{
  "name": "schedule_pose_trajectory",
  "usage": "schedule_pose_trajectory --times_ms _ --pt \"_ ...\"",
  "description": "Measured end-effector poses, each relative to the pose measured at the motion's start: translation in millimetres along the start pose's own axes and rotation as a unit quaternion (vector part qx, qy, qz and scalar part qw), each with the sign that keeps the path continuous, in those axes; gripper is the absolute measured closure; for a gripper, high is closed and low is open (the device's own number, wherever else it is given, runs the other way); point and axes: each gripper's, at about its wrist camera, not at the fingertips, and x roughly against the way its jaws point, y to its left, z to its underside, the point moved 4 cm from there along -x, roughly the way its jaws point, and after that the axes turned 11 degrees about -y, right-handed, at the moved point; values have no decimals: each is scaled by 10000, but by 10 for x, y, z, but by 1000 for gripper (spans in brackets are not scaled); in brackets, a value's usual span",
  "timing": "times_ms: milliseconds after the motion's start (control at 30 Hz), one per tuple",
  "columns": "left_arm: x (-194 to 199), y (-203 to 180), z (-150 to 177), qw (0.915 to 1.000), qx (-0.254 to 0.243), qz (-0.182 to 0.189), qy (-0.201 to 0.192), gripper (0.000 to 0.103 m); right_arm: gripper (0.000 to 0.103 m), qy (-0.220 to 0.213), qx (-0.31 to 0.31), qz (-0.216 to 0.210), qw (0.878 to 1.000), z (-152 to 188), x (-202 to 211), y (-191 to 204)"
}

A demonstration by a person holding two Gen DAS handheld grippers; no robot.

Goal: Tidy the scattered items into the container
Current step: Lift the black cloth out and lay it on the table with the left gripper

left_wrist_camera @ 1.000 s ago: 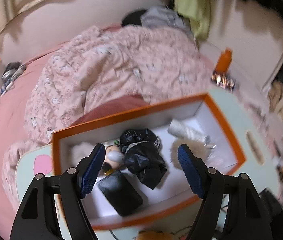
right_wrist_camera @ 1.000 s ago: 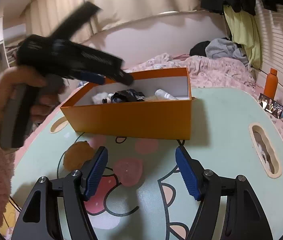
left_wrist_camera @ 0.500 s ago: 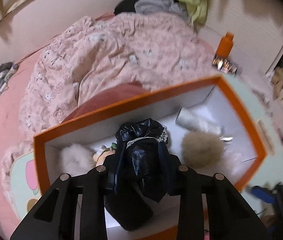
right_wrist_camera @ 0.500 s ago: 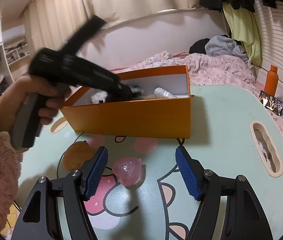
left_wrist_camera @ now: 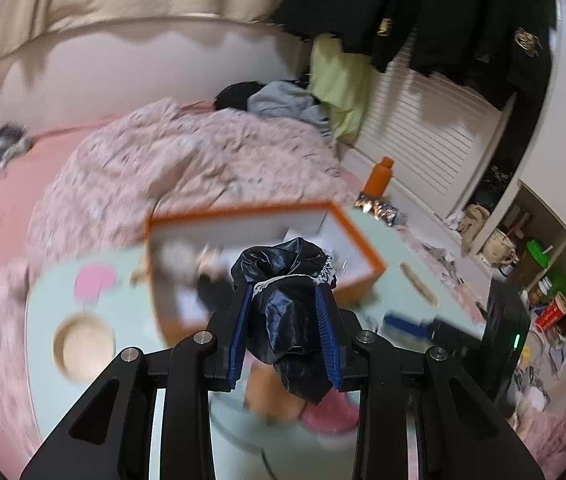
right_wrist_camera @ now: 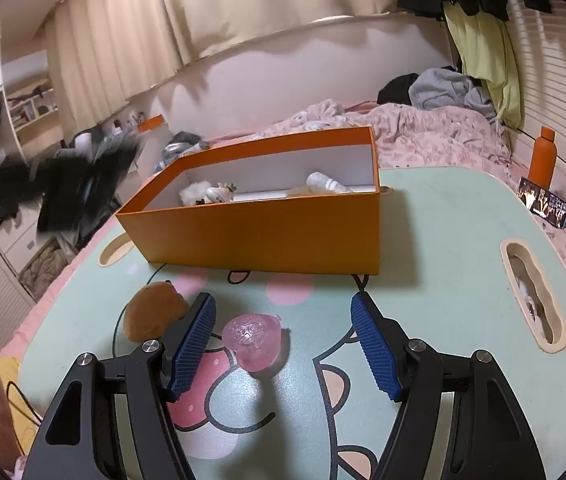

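Observation:
My left gripper [left_wrist_camera: 285, 292] is shut on a shiny black cloth with white lace trim [left_wrist_camera: 283, 320], held in the air in front of the orange box [left_wrist_camera: 359, 248]. From the right wrist view it is a dark blur at the left edge [right_wrist_camera: 63, 184], clear of the box [right_wrist_camera: 267, 236]. Inside the box lie a white fluffy thing [right_wrist_camera: 193, 192], a small figurine [right_wrist_camera: 221, 191] and a white roll [right_wrist_camera: 325, 182]. My right gripper [right_wrist_camera: 283, 308] stands open low over the table, with a pink translucent ball [right_wrist_camera: 253, 338] just below its gap and a brown furry ball [right_wrist_camera: 155, 314] beside its left finger.
The mint cartoon-print table [right_wrist_camera: 443, 240] has a slot handle [right_wrist_camera: 533, 296] at the right and a round hole [left_wrist_camera: 83, 348] at the left. An orange bottle [right_wrist_camera: 543, 156] and a foil packet [right_wrist_camera: 543, 202] stand at its far right. A bed with a pink quilt [right_wrist_camera: 423, 132] lies behind.
My left gripper shut on the black cloth inside the box, then lifted it out and swung back and left, away from the box. The right gripper has not moved.

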Motion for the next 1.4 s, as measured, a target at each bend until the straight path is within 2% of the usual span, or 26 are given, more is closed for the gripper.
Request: schedule_pose_trajectory --times_ms 67,200,333,400,467,567,633,733,767,800,867,933,1000,1100,1167,1233,1300,1367,1400 --pt "32 102 189 9997 187 -159 -18 70 33 6 0 -1 10000 1 -3 -5" --pt "-37 370 516 9955 449 -837 39 70 33 5 -3 -2 10000 -1 -1 -5" --pt "-187 454 738 9935 452 -1019 235 70 33 1 -6 4 10000 4 7 1" --pt "-209 400 804 9933 328 -1097 158 70 33 12 -13 0 10000 5 -1 0" --pt "-202 336 821 9939 273 -1056 138 70 33 14 3 -2 10000 4 5 -2" --pt "-246 205 830 9969 334 -677 199 70 33 13 -8 -1 10000 4 5 -2" --pt "-258 109 852 9976 222 -633 150 69 33 9 -9 0 10000 2 5 -1" --pt "-247 91 856 9972 208 -719 26 60 33 6 -7 -3 10000 4 4 -6" --pt "-223 116 851 9969 294 -727 -29 53 33 3 -15 -6 10000 11 5 -8" --pt "-185 150 841 9965 408 -722 -122 41 33 -1 -29 -9 10000 13 4 -11" --pt "-90 229 817 9952 643 -642 -368 30 33 -11 -57 -11 10000 13 5 -17" --pt "5 313 800 9926 878 -573 -613 28 33 -13 -82 -44 10000 -4 8 -28" --pt "39 377 815 9910 961 -610 -705 27 36 -40 -42 -115 9999 -66 26 -10" --pt "-5 419 883 9913 976 -648 -600 27 52 -90 314 -266 9991 -345 65 111" --pt "-53 420 910 9920 947 -676 -496 27 63 -80 763 -177 9969 -627 44 200" --pt "-68 386 914 9925 860 -711 -509 27 67 74 1178 -79 9930 -938 -68 253" --pt "-73 357 911 9927 807 -725 -533 27 68 461 1544 89 9869 -1218 -306 266" --pt "-90 345 909 9927 801 -722 -538 27 68 1244 1912 324 9731 -1351 -693 229" --pt "-94 345 911 9927 804 -720 -536 27 69 1781 2028 368 9622 -1338 -926 194"
